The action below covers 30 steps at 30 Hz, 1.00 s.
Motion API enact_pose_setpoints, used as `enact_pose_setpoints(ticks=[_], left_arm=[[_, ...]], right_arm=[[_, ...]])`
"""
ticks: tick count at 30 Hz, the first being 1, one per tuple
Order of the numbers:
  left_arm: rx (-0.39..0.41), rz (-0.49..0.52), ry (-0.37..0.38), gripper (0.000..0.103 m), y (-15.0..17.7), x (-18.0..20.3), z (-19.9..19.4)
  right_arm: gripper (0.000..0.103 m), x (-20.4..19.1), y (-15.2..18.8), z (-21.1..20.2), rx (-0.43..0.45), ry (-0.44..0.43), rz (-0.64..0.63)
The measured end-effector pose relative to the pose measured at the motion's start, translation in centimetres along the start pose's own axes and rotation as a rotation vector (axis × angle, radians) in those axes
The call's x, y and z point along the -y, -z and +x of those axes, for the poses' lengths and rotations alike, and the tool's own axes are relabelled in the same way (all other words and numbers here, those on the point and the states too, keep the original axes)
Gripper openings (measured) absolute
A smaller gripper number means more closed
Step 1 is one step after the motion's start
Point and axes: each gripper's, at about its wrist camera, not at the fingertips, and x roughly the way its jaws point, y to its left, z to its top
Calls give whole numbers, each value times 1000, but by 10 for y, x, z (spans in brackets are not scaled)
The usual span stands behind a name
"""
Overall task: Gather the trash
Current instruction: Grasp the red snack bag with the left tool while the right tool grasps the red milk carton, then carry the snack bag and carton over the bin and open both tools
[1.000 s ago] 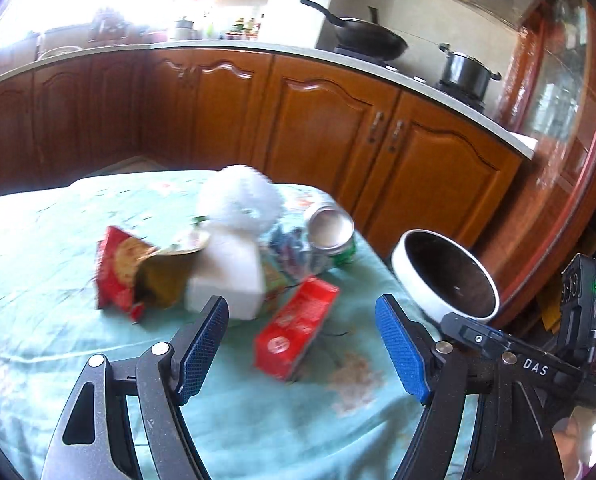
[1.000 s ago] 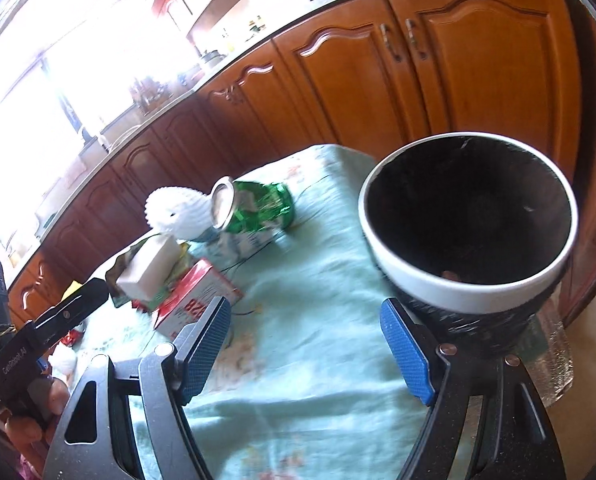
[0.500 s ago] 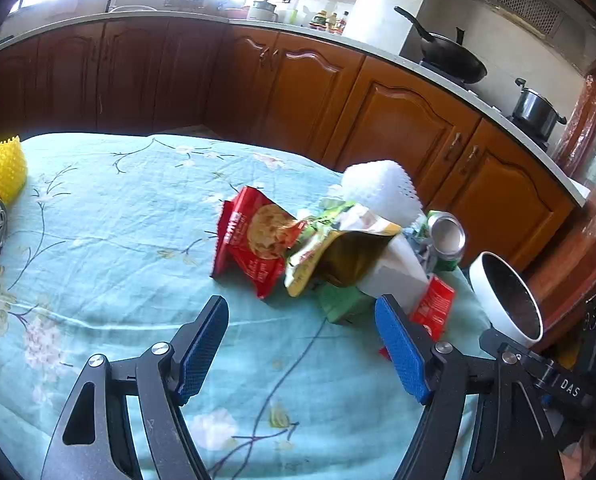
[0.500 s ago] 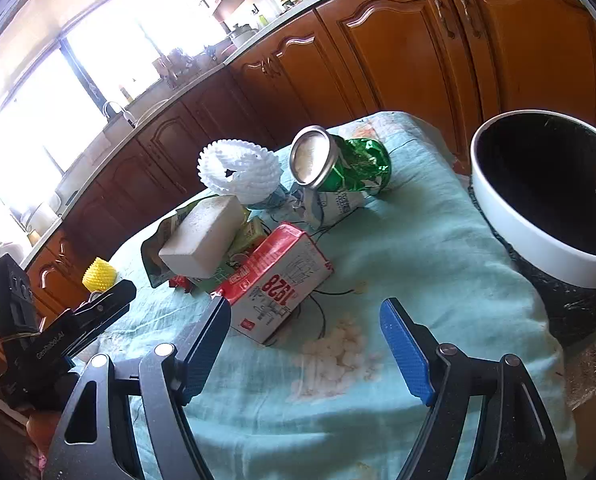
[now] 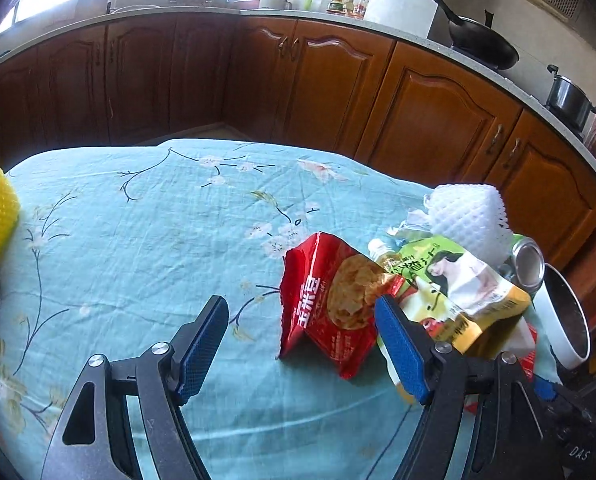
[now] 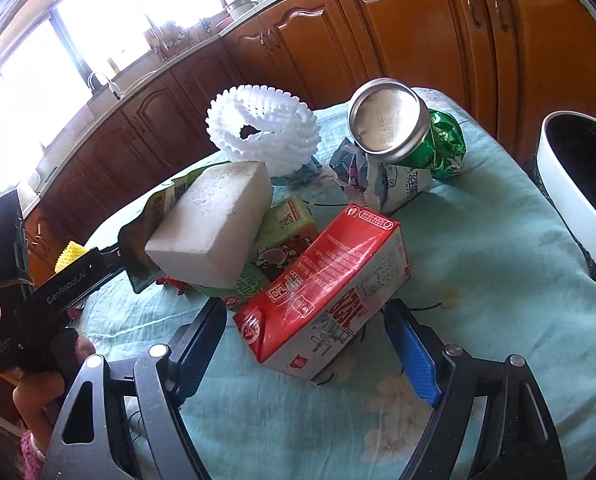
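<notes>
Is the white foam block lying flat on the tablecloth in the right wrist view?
No, the white foam block rests tilted on top of the green carton and a wrapper, off the tablecloth.

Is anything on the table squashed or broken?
Yes. The green drink can at the far side of the blue flowered tablecloth lies on its side, and its green body looks crumpled. The red snack bag is torn open and empty-looking. The red and white carton lies tipped over, but looks whole.
</notes>
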Motion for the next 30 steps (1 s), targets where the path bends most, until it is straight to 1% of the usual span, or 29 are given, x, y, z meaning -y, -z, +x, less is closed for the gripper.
enact_pose_setpoints(ticks=[1, 2, 3, 4, 5, 6, 7, 8, 10, 12, 17, 20, 23, 27, 30], left_arm=[[-15, 2, 3, 74, -2, 0, 6], [-25, 1, 5, 70, -2, -1, 11], [-34, 0, 11, 62, -2, 1, 17], [-48, 1, 22, 57, -2, 2, 21], [-59, 4, 29, 42, -2, 3, 24], [-65, 10, 33, 26, 1, 4, 25], [-71, 17, 37, 25, 2, 5, 26], [-65, 22, 38, 24, 4, 6, 25], [-52, 31, 40, 21, 7, 8, 19], [-37, 27, 45, 19, 14, 9, 8], [-14, 5, 81, 18, 35, 11, -28], [-6, 16, 108, 17, 47, 18, -48], [1, 44, 145, 17, 60, 31, -73], [2, 80, 213, 17, 65, 53, -88], [1, 127, 256, 16, 65, 75, -91]], right_arm=[[83, 0, -1, 2, -1, 6, 4], [83, 3, -2, 3, 0, 10, 10], [81, 4, -3, 4, 0, 9, 17], [76, 7, -4, 3, 1, 7, 23], [70, 10, -4, 1, 6, 1, 25], [57, 11, -4, -1, 12, -5, 23], [50, 13, -5, -6, 18, -5, 18], [48, 14, -6, -9, 23, -3, 11], [42, 20, -6, -16, 25, -7, 6], [41, 28, -4, -24, 34, -10, 12], [39, 46, 4, -52, 73, -6, 7], [39, 55, 7, -67, 97, -8, 2], [39, 60, 10, -80, 119, -4, 1], [39, 73, 14, -94, 142, -15, 25], [38, 81, 15, -103, 158, -26, 52]])
